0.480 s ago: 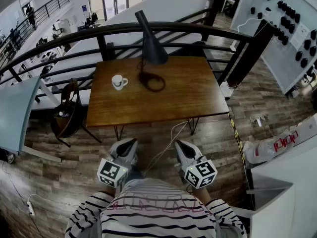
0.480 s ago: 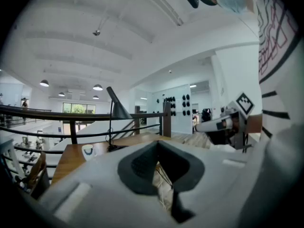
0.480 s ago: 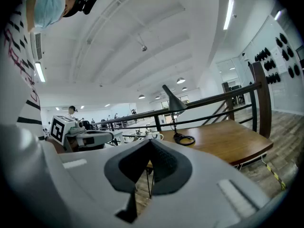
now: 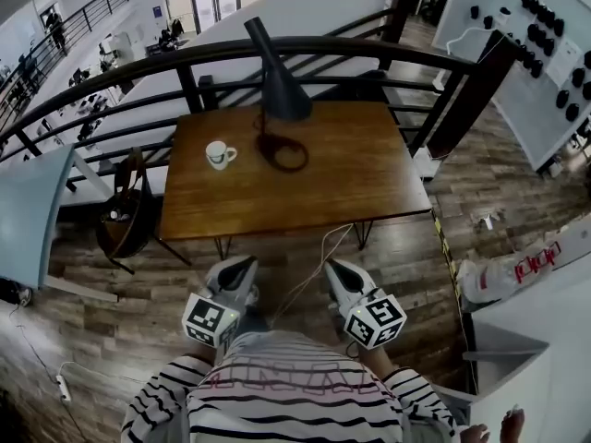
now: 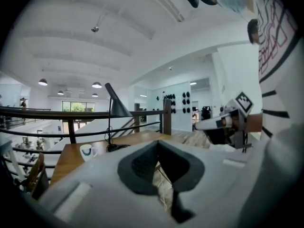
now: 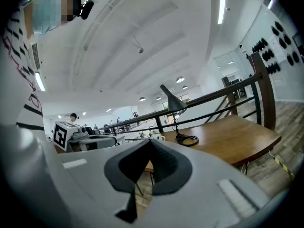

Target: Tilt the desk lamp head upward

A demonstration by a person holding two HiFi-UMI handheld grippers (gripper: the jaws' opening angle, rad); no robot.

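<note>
Left gripper (image 4: 242, 269): jaws clenched, pads together in the left gripper view (image 5: 156, 152), nothing between them. Right gripper (image 4: 335, 269): likewise closed and empty in its own view (image 6: 149, 149). Both are held close in front of the striped shirt (image 4: 286, 395), side by side and roughly level. Their tips aim toward the wooden table (image 4: 360, 178) but stop short of its near edge, over the plank floor (image 4: 120, 312). A white cable (image 4: 319, 252) runs down from the table edge between them. The desk lamp (image 4: 280, 90) stands at the back middle of the table, close to the dark railing (image 4: 369, 52) and well apart from both grippers. A white mug (image 4: 220, 153) sits to its left, near but not touching. The lamp's thin stem is upright over a dark ring-like foot (image 4: 283, 151) on the tabletop; I cannot tell whether that loop is base or coiled cord. The cone shade is tilted. Its long axis runs from the narrow tip, high and away toward the railing, down to the wide mouth. In the left gripper view the shade (image 5: 118, 106) slants from upper left to lower right, mouth facing down toward the table. The right gripper view shows the same slant (image 6: 173, 101). Versus the earlier frame, the shade's tilt is unchanged and the mug and both grippers are in the same places. Only the camera's framing has shifted slightly.
</note>
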